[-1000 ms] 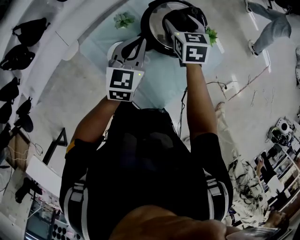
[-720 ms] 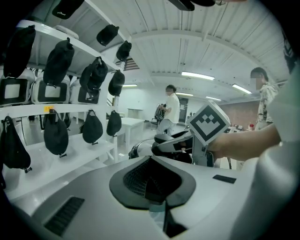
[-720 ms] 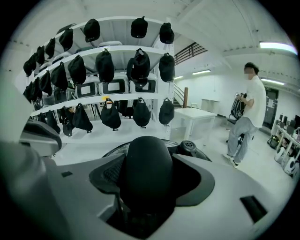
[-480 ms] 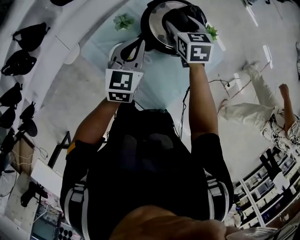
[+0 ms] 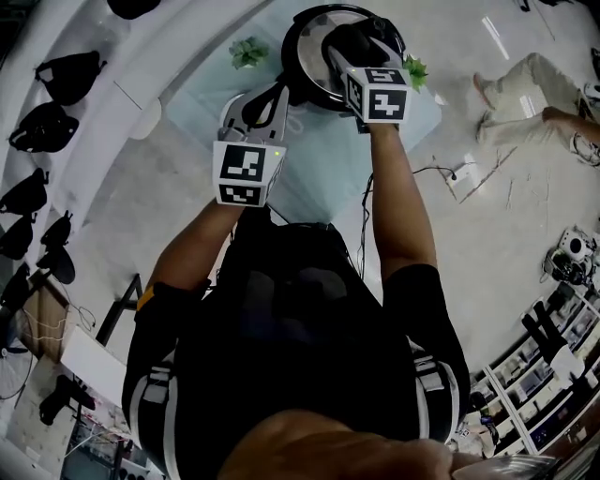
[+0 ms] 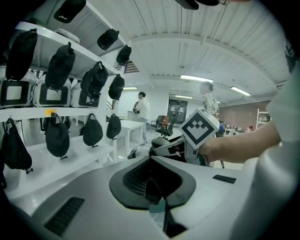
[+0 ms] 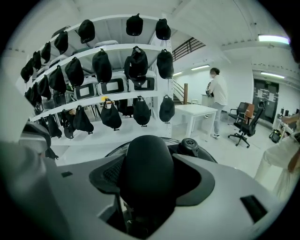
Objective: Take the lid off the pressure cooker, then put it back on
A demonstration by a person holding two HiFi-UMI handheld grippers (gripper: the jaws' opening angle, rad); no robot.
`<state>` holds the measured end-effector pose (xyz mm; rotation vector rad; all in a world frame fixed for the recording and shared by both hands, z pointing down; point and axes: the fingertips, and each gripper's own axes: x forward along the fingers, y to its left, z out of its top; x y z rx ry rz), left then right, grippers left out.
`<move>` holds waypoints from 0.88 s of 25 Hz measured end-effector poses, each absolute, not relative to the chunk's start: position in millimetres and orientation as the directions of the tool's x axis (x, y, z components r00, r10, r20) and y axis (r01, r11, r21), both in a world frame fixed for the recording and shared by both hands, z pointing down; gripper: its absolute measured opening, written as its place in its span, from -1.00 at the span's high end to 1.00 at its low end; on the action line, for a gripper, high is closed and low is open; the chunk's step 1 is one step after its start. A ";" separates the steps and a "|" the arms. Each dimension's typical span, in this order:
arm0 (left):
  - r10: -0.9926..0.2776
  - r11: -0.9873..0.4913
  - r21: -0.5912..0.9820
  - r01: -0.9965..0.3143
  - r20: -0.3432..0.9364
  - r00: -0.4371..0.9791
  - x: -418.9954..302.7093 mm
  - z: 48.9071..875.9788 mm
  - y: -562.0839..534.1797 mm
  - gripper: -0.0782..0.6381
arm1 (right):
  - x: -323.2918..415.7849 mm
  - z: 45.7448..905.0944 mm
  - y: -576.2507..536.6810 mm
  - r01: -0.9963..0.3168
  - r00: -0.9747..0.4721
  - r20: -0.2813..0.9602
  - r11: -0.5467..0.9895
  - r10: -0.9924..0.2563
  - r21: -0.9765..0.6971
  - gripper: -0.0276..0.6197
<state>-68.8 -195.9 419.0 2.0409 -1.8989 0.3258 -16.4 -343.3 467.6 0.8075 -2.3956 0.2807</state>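
The pressure cooker stands at the far end of a glass table, its black and silver lid on top. My right gripper reaches over the lid and is shut on its black rounded handle, which fills the space between the jaws. A black valve knob sits just behind the handle. My left gripper hovers at the cooker's near left side, jaws together with nothing in them. From the left gripper view, the left gripper points at the cooker's side and the right gripper's marker cube.
Small green plants flank the cooker on the table. White shelves with several black caps and bags run along the left. A person is on the floor at right; others stand far off by a white table.
Both grippers stay almost where they were, the right one still on the lid handle. The person on the floor at right has moved across the view.
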 end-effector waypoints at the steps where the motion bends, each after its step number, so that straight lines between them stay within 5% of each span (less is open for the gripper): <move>1: -0.920 -0.056 0.086 -0.995 0.382 0.085 -68.4 416.3 -194.3 0.76 | -15.6 467.4 -341.4 -0.601 -0.647 0.594 0.799 -0.478 -0.011 -0.01; 10: -0.928 -0.125 0.096 -0.988 0.341 0.151 -61.1 396.7 -173.4 0.76 | 38.3 444.0 -276.5 -0.676 -0.599 0.553 0.736 -0.580 0.040 -0.08; 22: -0.871 -0.329 0.075 -0.941 0.360 0.333 -37.7 408.1 -115.5 0.76 | 62.8 421.0 -158.2 -0.792 -0.545 0.475 0.611 -0.691 -0.019 0.52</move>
